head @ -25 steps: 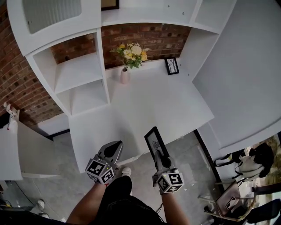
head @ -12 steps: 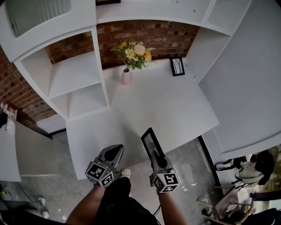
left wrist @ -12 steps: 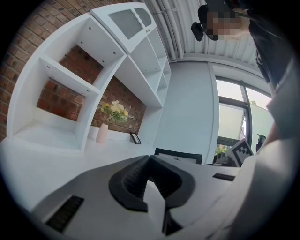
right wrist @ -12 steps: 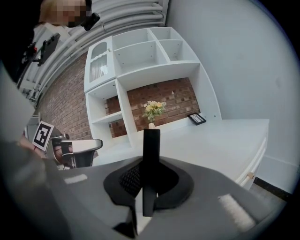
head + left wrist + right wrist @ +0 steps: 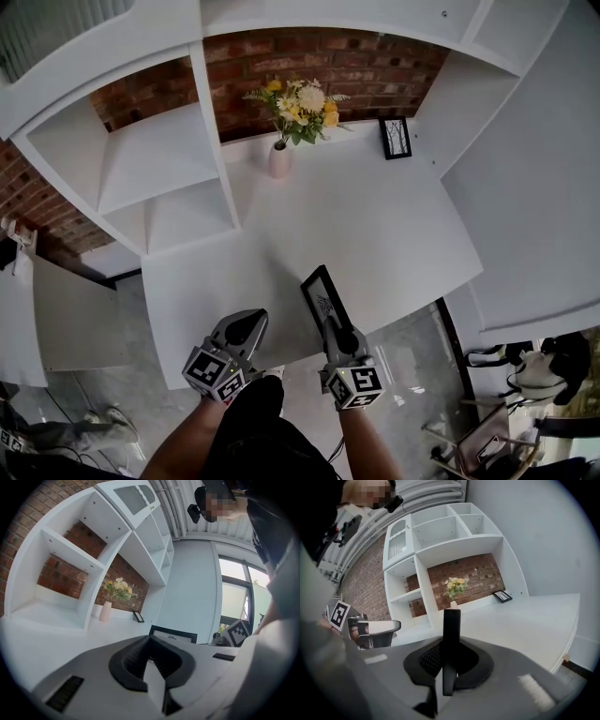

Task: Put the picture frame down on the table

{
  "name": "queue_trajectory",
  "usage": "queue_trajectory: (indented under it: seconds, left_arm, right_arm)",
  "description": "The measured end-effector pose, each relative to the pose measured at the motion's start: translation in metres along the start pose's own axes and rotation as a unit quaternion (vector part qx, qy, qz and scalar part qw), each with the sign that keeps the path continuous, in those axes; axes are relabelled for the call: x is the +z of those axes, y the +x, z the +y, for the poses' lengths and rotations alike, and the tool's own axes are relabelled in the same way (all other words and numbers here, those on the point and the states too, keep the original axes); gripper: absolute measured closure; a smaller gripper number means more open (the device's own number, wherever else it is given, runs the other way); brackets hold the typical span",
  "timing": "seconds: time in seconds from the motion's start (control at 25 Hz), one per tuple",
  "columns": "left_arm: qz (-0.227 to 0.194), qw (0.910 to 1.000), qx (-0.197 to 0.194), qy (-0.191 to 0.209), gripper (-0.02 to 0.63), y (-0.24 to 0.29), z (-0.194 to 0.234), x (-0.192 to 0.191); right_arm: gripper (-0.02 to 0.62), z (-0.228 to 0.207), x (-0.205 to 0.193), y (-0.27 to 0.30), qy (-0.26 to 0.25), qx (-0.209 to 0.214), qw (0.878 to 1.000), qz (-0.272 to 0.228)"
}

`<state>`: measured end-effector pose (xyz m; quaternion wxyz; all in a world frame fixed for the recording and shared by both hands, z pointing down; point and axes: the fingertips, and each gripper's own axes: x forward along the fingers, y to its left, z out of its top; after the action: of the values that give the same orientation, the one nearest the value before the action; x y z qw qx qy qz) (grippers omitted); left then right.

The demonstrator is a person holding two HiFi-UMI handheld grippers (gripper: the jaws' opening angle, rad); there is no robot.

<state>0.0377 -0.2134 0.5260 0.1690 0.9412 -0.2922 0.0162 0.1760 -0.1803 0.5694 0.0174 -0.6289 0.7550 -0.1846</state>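
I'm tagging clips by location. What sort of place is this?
Probably a home study nook, perhaps staged: a white desk with built-in shelves against a brick wall, plus a vase of flowers and a small framed picture at the back.

Pic frame (image 5: 323, 295): black, matt, smooth rim. Table (image 5: 375, 225): white, smooth, low sheen. Wall (image 5: 319, 56) behind table's far edge: red brick, rough. Floor (image 5: 408, 352): grey, glossy, reflective. Left gripper (image 5: 248, 323), right gripper (image 5: 331, 324): grey matt plastic.
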Motion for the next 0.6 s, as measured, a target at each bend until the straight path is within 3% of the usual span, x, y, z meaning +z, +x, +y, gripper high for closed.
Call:
queue_trajectory:
  seconds: [0.28, 0.6]
  left_arm:
    - [0.001, 1.0, 0.001, -0.008, 0.618, 0.004, 0.004, -0.003]
    - [0.001, 1.0, -0.004, -0.006, 0.618, 0.009, 0.002, -0.001]
  right_arm:
    - [0.574, -0.001, -0.009, 0.007, -0.011, 0.01, 1.0, 0.013]
    - [0.568, -0.006, -0.01, 0.01, -0.059, 0.001, 0.998, 0.039]
